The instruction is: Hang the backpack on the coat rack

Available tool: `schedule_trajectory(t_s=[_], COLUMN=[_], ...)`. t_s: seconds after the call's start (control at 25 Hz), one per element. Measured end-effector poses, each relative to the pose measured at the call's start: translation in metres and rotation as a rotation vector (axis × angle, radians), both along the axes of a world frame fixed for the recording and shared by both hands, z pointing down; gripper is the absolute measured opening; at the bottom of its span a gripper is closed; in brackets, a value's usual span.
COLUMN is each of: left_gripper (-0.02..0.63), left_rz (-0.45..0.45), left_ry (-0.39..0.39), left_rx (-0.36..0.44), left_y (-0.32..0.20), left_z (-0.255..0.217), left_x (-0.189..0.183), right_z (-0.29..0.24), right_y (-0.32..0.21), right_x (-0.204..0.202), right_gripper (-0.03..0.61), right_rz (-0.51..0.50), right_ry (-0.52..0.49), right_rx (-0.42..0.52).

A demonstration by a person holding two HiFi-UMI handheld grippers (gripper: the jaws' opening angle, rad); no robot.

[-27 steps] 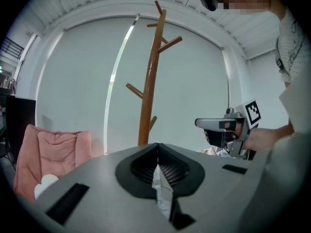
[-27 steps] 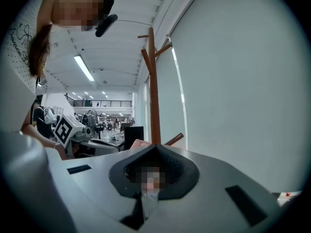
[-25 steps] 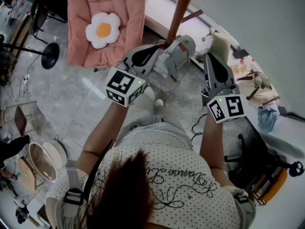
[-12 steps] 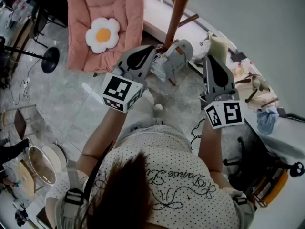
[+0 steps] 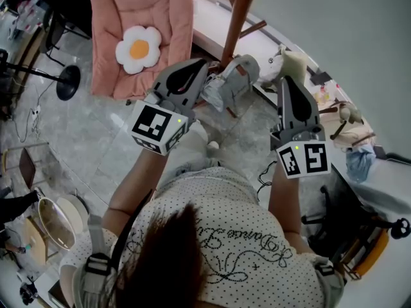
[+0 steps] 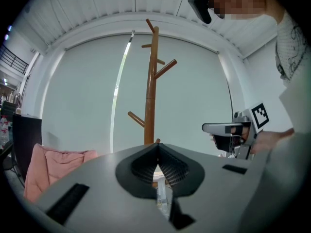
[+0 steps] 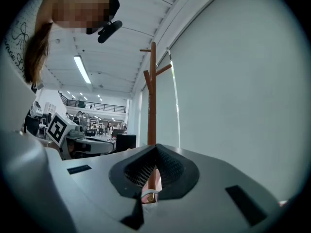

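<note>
Both grippers are coming up a little from where they were a second ago, and the backpack (image 5: 226, 87) is rising with them. We are keeping the left gripper (image 5: 205, 70) fully closed. Its jaws are pinching a thin pale strip of the backpack, which is showing just beneath their tips in the left gripper view. We are keeping the right gripper (image 5: 287, 77) closed too. Its jaws are nipping a pale bit with a small brass fitting, which we are taking for another part of the backpack.

So the pickup is done. The grey bag is hanging in the air between the two grippers, just in front of the brown coat rack (image 5: 240, 15) and near the pink chair (image 5: 148, 5). Nothing is hanging on the rack yet: its pegs (image 6: 165, 68) are standing bare, well above the jaws in both gripper views. We are judging that the lift is needing to go a good deal higher. After that, the grey loop (image 5: 247, 66) at the bag's top is needing to slip over a peg before we let go.
</note>
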State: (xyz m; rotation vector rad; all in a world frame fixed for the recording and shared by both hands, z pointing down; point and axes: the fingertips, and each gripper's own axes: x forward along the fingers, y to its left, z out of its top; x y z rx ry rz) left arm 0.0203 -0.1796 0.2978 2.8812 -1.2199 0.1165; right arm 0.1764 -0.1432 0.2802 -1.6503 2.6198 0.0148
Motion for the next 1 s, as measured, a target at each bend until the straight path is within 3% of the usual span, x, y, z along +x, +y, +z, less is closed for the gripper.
schedule_trajectory(t_s=[0.44,1.0], left_gripper=[0.003,0.003], left_rz=[-0.015,-0.035], left_ry=[-0.038,-0.026], left_rx=[0.007,0.001], left_y=[-0.002,-0.002], left_z=[0.004,0.003], left_x=[-0.004,-0.014], right_z=[-0.005,-0.005], right_y=[0.002,0.003], right_x=[0.0,-0.006], right_gripper=[0.014,0.014], right_rz=[-0.021,-0.031], right_ry=[-0.039,-0.039], right_rx=[0.014,0.005])
